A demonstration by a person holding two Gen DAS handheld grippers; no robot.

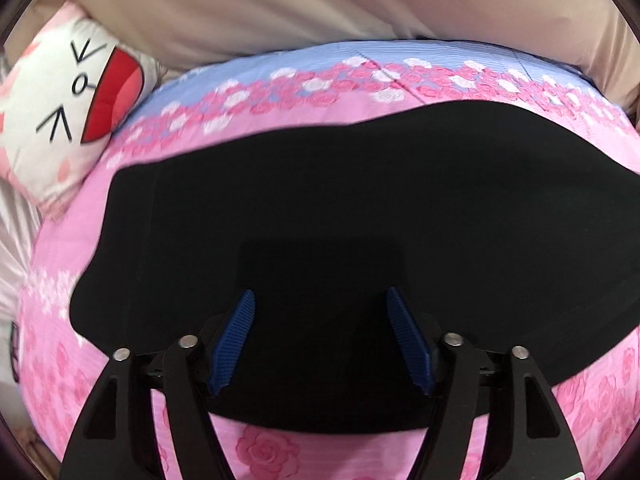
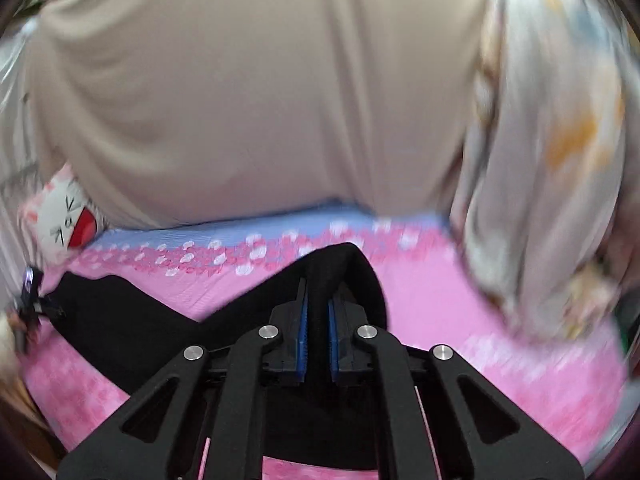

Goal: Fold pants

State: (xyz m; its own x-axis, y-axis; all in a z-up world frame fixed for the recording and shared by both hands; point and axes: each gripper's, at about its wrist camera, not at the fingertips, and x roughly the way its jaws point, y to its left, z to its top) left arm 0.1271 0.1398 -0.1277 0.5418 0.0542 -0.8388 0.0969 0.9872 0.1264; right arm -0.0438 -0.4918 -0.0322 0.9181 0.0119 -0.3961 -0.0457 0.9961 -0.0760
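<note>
Black pants [image 1: 340, 208] lie spread flat on a pink rose-print bedspread [image 1: 132, 240]. My left gripper [image 1: 320, 296] hovers over their near part, open, blue pads wide apart with nothing pinched between them. In the right wrist view the same black pants [image 2: 120, 312] stretch away to the left, and a fold of them rises in a peak. My right gripper [image 2: 318, 292] is shut on that raised fold, the cloth clamped between the blue pads and draping over the fingertips.
A white cartoon-face pillow [image 1: 68, 108] lies at the bed's far left. Beige cloth [image 1: 280, 4] bunches along the far side. A pale patterned quilt [image 2: 552, 160] hangs at the right. A small dark object [image 2: 30, 292] sits at the left edge.
</note>
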